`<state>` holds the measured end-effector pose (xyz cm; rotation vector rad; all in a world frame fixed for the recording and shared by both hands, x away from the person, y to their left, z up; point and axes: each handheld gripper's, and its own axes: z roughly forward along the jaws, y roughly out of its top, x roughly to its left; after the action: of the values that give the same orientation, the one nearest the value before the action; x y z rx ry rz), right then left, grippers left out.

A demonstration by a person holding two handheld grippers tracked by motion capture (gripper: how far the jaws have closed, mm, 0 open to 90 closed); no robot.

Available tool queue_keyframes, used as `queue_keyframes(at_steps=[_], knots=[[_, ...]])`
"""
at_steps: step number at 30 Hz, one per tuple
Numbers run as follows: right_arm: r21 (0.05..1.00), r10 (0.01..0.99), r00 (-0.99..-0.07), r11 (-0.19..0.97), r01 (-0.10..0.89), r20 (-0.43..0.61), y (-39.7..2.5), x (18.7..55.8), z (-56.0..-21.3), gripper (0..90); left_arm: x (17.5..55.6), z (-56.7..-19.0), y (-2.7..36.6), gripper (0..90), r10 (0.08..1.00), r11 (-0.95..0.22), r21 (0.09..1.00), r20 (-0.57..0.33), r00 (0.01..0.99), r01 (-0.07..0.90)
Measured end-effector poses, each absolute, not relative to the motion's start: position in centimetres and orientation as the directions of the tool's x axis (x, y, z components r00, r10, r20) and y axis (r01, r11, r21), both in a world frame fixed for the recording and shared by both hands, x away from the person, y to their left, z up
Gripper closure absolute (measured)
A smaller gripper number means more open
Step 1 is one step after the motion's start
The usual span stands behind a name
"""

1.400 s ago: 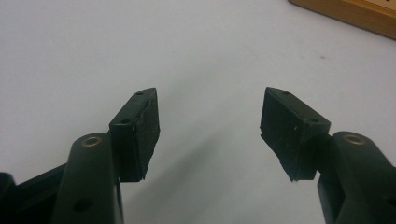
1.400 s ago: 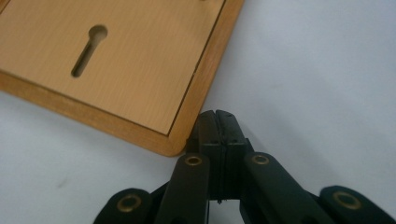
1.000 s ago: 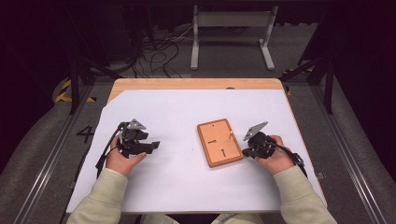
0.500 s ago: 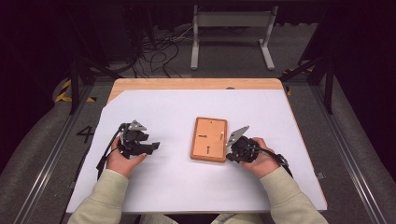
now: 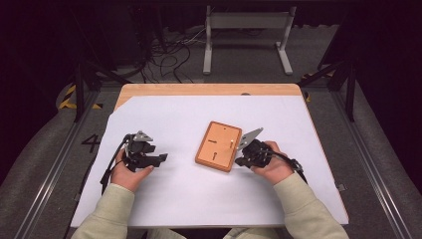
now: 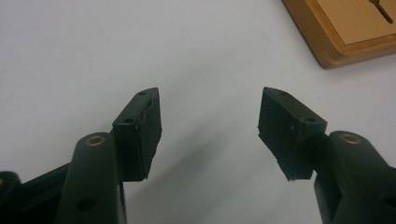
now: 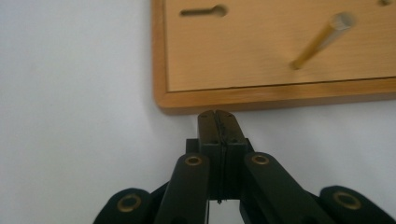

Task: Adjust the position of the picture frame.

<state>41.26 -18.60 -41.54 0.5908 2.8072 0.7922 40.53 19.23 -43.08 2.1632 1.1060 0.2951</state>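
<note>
High view: wooden board (image 5: pixel 219 146) mid-counter (image 5: pixel 199 109), right tongs (image 5: pixel 239 160) at its near right edge. Left gripper view: left tongs (image 6: pixel 210 126) spread wide, gripping nothing. Right gripper view: pressed together, tips against board edge, peg (image 7: pixel 320 40) upright.

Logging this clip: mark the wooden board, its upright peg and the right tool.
wooden board (image 5: pixel 213 147): high view, bare top face.
upright peg (image 7: pixel 318 41): right gripper view, mid-shaft.
right tool (image 7: pixel 218 117): right gripper view, closed tips by the board's edge.

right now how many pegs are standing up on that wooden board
1. A single peg stands on the wooden board, near the edge beside the shut right claw. The other marks are empty slots.
</note>
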Motion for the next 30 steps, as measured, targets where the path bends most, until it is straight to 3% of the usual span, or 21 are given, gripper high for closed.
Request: queue_keyframes(at_steps=[13, 30], knots=[[0.643, 0.561, -0.824, 0.661, 0.387, -0.081, -19.9, 48.2, -38.5, 90.0, 40.1, -43.3, 18.9, 49.9, 0.771, -0.391, 0.681, -0.125, 0.624, 0.619], [0.632, 0.610, -0.792, 0.629, 0.453, -0.039, -19.8, 54.3, -41.3, 90.0, 40.1, -43.4, 18.7, 50.4, 0.762, -0.394, 0.683, -0.131, 0.634, 0.614]])
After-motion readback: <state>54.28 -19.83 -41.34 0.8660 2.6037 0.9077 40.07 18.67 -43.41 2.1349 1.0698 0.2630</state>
